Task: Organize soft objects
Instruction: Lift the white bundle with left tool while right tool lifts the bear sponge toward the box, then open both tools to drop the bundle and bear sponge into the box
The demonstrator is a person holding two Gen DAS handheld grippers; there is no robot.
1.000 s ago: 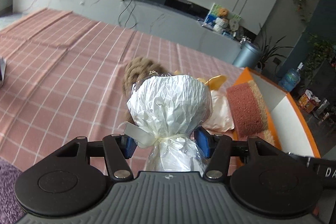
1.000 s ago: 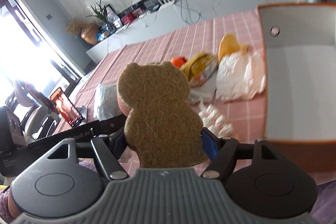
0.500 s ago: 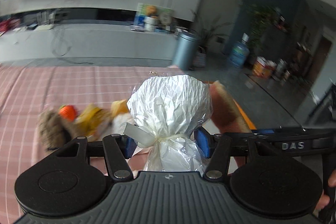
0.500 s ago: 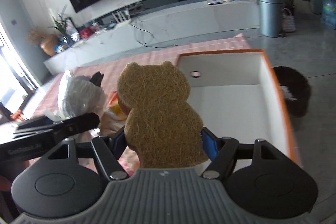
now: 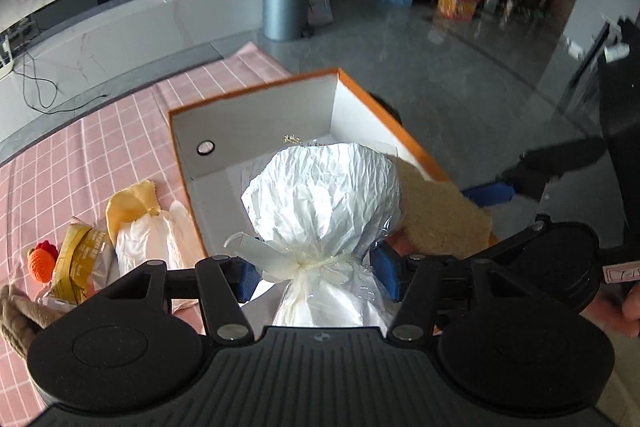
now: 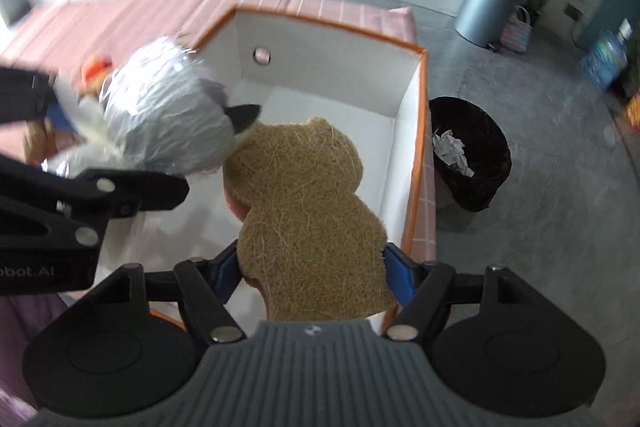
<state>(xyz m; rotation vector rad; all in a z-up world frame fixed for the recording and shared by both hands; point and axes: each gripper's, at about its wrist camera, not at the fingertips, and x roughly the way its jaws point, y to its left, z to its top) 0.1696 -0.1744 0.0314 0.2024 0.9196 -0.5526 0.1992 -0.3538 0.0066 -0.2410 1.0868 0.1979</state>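
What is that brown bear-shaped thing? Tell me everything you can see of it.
The bear-shaped sponge is a flat pad cut to a rounded head with two small ears and a wider body. Its top face is coarse tan fibre, like loofah; a reddish layer peeks out underneath. The right gripper clamps its lower body between blue fingers, holding it above the white inside of the orange-edged box. The crinkled white wrapped bundle sits right beside its head.

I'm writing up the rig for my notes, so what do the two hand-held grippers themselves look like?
Both look alike. The left hand-held gripper and the right hand-held gripper each have a ribbed grey body, two round black discs at the sides, black linkage bars with silver rivets, and blue pads on the fingers. The left one's side, seen from the right wrist camera, bears partly cut-off white lettering.
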